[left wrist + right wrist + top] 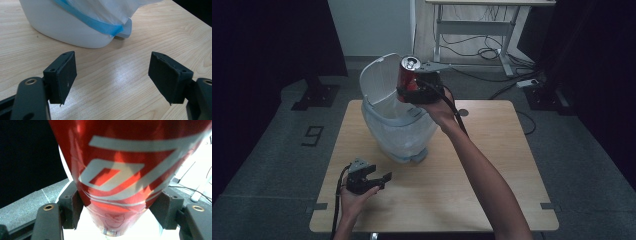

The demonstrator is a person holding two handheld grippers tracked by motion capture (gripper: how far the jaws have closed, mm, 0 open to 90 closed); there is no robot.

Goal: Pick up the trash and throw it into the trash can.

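While the right gripper [409, 92] clamps a red can [407, 75] low on its body, the can stands upright in the air just over the open mouth of the white bin [399, 131] — so the step in hand reads as the carry to the drop point, with the release not yet made. From the right gripper view the two black pads press the can's [125, 170] sides near its bottom, and the pale inside of the bin shows below it. The high view shows the can's top with its opening facing up, and the bin's hinged lid [379, 77] raised behind and to the left of the can.

What comes next, I judge, calls for little more than centring the can over the opening and spreading the jaws; the lid stands close beside the can, so a drift that way could knock it. Whether the can should be tipped first I cannot say — nothing tells if liquid is left in it.

The bin is lined with a thin white bag [110, 10] edged in blue, which drapes over its outside wall; what lies inside cannot be made out from these views.

The left gripper [379, 181] rests low on the wooden table [492, 190] near the person's side, jaws spread wide with nothing between them, pointing toward the bin's base [70, 32]
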